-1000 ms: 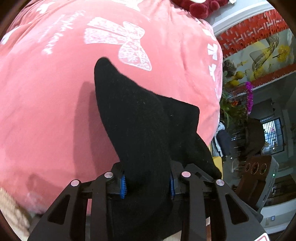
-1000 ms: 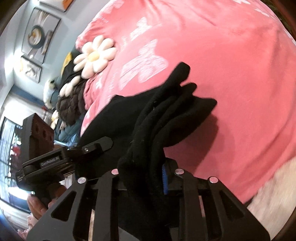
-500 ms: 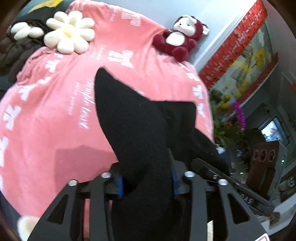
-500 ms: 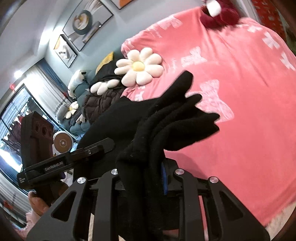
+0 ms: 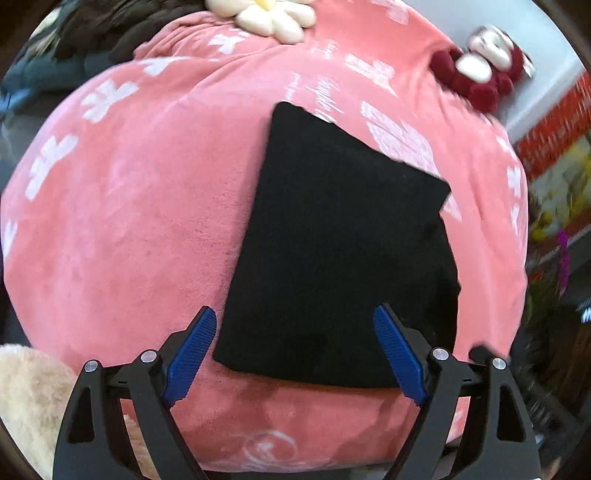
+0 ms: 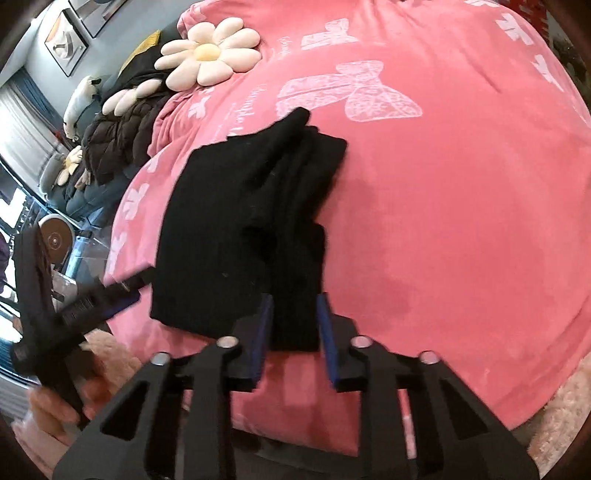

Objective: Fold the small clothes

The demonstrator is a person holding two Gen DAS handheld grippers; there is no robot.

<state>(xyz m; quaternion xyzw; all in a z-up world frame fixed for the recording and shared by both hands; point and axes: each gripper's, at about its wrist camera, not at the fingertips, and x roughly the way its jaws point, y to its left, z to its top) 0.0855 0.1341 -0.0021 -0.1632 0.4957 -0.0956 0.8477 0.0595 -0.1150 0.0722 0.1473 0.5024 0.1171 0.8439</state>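
The left gripper (image 5: 295, 354) stands wide apart, its blue pads (image 5: 192, 354) clear of the cloth, holding nothing. Just ahead at twelve o'clock, the black garment (image 5: 332, 240) lies folded flat on the pink blanket (image 5: 129, 203). A flower cushion (image 5: 273, 14) sits at eleven o'clock, a red plush toy (image 5: 480, 74) at one o'clock. Over to the right gripper (image 6: 293, 332): narrow, its pads flanking the garment's near edge, though whether they pinch it I cannot tell.
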